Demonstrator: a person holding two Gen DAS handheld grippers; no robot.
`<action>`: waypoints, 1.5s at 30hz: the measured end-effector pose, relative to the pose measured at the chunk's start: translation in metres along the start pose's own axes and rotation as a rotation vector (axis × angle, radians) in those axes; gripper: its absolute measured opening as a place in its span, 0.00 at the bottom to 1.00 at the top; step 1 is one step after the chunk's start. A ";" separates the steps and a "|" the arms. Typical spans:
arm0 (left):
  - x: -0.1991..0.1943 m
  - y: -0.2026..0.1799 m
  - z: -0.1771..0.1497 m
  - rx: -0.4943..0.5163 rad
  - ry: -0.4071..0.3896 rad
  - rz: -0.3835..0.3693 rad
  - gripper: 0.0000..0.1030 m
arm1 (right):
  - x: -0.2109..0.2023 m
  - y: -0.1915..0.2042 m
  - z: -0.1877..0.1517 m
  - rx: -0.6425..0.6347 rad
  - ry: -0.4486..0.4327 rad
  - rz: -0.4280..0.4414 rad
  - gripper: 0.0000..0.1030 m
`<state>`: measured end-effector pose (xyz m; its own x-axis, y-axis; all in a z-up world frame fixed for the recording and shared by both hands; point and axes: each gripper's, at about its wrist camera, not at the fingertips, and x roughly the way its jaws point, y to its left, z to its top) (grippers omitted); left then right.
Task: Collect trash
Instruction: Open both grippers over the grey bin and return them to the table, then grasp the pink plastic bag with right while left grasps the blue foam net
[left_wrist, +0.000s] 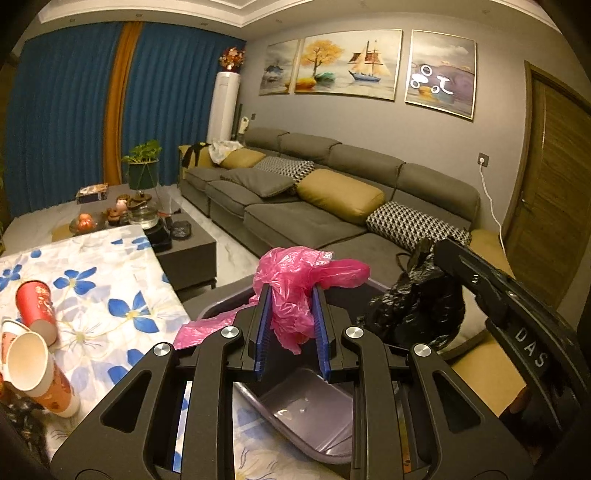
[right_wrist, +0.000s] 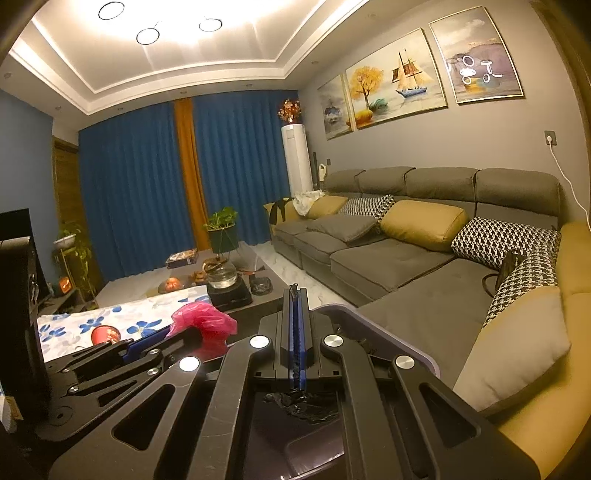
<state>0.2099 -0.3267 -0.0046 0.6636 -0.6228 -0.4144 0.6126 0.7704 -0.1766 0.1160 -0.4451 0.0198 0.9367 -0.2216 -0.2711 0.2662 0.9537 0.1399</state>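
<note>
Holding the pink bag (left_wrist: 295, 291) in your left tool (left_wrist: 291, 332) and the black bag (left_wrist: 417, 310) in your clamped right tool (right_wrist: 295, 339), both over the purple bin (left_wrist: 306, 413), release only once they hang inside its rim.

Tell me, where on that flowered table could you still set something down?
The flowered cloth lies bare between the paper cups at its left and the pink bag at its right. It is crowded by the cups and on the dark table beyond, around the teapot.
</note>
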 end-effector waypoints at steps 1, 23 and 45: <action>0.003 0.001 0.000 -0.004 0.004 -0.003 0.20 | 0.002 0.000 0.000 -0.002 0.001 -0.001 0.03; -0.046 0.038 -0.005 -0.080 -0.052 0.201 0.90 | -0.027 0.013 -0.006 -0.022 -0.048 -0.064 0.82; -0.231 0.128 -0.083 -0.127 -0.143 0.623 0.91 | -0.085 0.126 -0.057 -0.087 0.013 0.150 0.84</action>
<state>0.0992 -0.0730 -0.0053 0.9341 -0.0598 -0.3519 0.0452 0.9978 -0.0495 0.0572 -0.2947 0.0057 0.9613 -0.0730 -0.2658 0.1021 0.9900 0.0973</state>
